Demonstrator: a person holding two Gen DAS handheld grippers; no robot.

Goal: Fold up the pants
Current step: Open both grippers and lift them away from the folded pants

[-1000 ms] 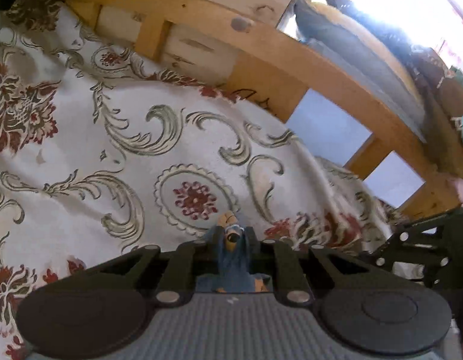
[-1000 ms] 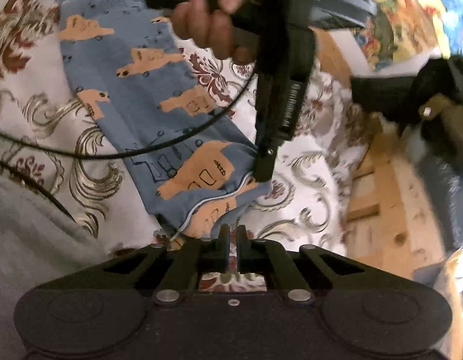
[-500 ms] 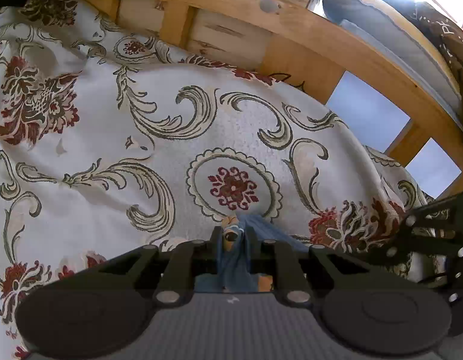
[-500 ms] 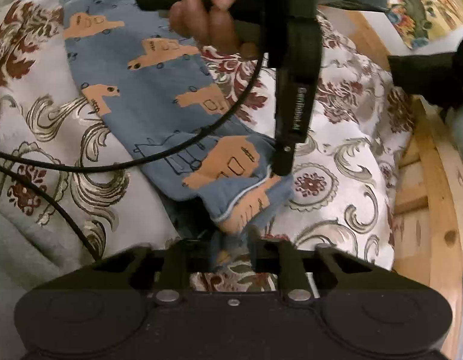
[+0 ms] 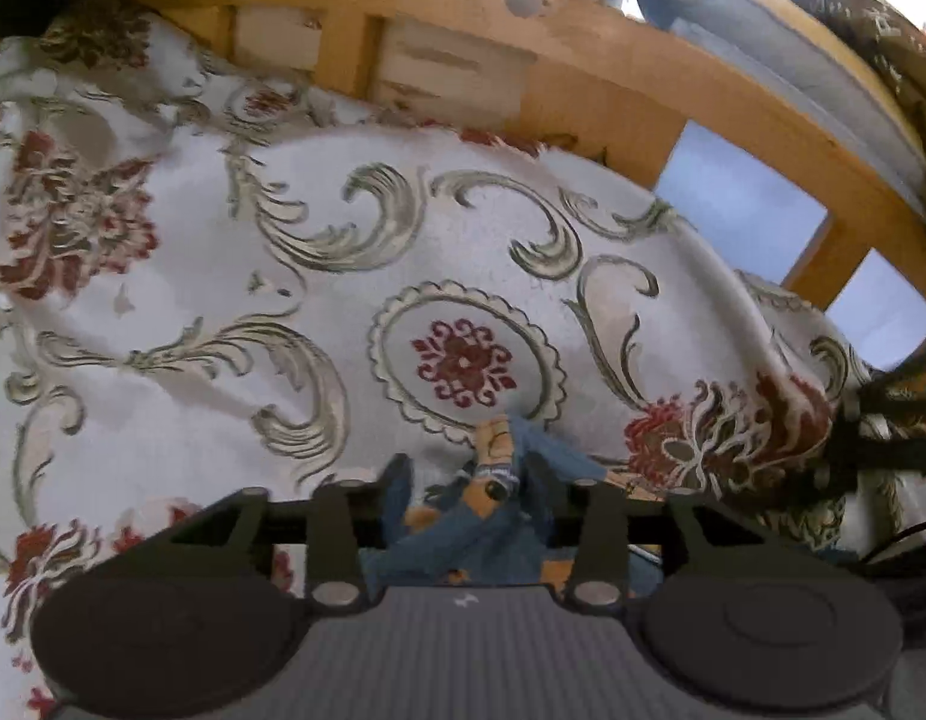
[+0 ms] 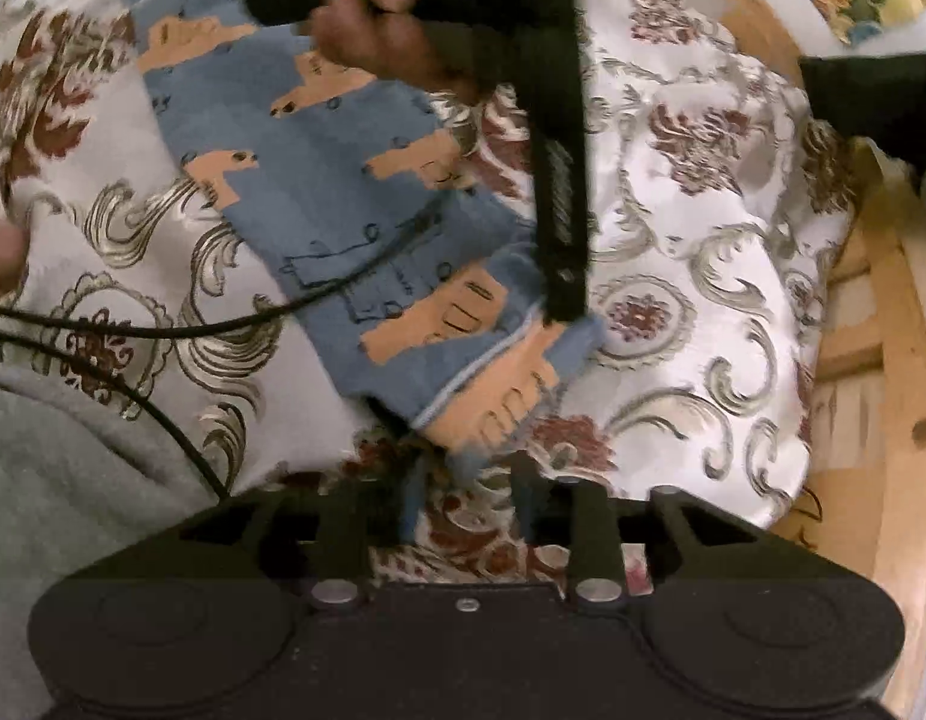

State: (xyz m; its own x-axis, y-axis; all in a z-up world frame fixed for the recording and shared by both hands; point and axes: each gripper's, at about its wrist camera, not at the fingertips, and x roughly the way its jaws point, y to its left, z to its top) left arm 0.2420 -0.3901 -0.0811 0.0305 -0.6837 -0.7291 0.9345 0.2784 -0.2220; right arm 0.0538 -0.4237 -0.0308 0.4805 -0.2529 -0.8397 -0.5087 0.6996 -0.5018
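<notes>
Blue pants [image 6: 318, 192] spread from upper left to centre frame across the floral bedspread [image 6: 703, 276]. Left gripper [image 5: 469, 474]: jaws parted, pants cuff lying loose between. Right gripper [image 6: 469, 480]: jaws open beside the cuff.

Blue camel-print pants [image 6: 342, 222] lie flat, hem rumpled.

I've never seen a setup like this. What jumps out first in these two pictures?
The blue pants printed with orange animals, lying across a white bedspread with red flowers and grey scrolls. A hand holds the left gripper down at the pants' near end, while the right gripper sits open just short of the hem. A wooden bed frame runs behind.
</notes>
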